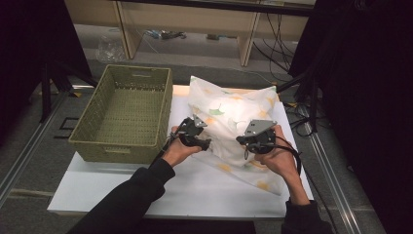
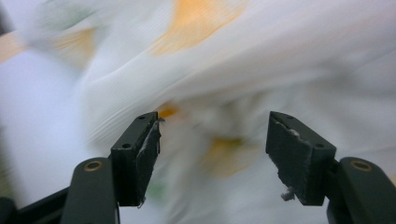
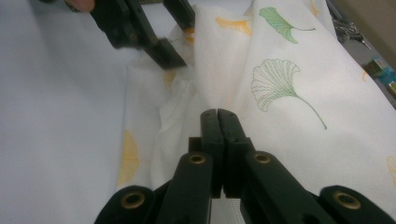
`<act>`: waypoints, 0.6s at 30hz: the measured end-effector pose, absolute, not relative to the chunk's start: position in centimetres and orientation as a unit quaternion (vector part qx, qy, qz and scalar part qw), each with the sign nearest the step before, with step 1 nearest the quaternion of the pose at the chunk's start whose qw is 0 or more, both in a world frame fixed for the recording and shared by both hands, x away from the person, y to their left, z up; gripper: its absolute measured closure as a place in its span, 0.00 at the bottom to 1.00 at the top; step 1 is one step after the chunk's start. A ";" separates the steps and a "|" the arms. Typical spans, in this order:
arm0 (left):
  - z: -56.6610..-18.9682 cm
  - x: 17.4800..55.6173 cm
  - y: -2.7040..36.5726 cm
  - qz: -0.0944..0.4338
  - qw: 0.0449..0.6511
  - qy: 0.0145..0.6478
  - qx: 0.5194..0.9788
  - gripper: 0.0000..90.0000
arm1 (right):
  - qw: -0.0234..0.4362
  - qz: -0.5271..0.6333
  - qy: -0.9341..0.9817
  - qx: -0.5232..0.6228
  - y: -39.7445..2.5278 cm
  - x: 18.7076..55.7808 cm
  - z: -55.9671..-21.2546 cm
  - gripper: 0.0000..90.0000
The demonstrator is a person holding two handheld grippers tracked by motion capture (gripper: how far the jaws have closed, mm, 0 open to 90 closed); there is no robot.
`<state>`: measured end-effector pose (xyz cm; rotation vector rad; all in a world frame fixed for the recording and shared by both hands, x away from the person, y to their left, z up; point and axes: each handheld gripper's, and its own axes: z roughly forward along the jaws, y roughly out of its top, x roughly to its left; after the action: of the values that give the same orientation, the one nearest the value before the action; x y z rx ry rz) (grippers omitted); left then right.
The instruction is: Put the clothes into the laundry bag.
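Clearly, a green basket (image 1: 122, 114) is seen standing on the left of the white table (image 1: 195, 190), with nothing visible inside it. Just beside it, on the right, a white pillow (image 1: 234, 117) printed with green and orange leaves is lying on the table. The left gripper (image 1: 197, 136) is held low at the pillow's near left edge, its jaws spread wide with wrinkled fabric just ahead of them. The right gripper (image 1: 253, 141) is held at the pillow's near middle, its jaws pressed together on a fold of the cover. No readable writing can be made out.
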<state>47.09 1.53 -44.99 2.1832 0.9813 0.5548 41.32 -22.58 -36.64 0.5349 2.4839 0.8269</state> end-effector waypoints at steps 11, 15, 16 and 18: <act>-48.1 48.0 2.1 0.171 0.306 0.399 0.848 0.58 | 0.232 0.302 0.904 0.194 -22.5 41.5 -36.8 1.00; -47.9 46.9 2.7 0.134 0.323 0.365 0.863 0.96 | 0.231 0.301 0.905 0.195 -22.5 41.6 -36.9 1.00; -47.7 46.3 2.8 0.134 0.327 0.360 0.863 0.96 | 0.231 0.300 0.905 0.195 -22.5 41.6 -36.9 1.00; -47.0 45.0 3.2 0.135 0.333 0.339 0.870 0.96 | 0.232 0.301 0.904 0.196 -22.5 41.6 -36.9 1.00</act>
<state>44.99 3.20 -47.04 2.2719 0.8852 0.3518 41.63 -22.55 -36.87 0.5379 2.4854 0.8274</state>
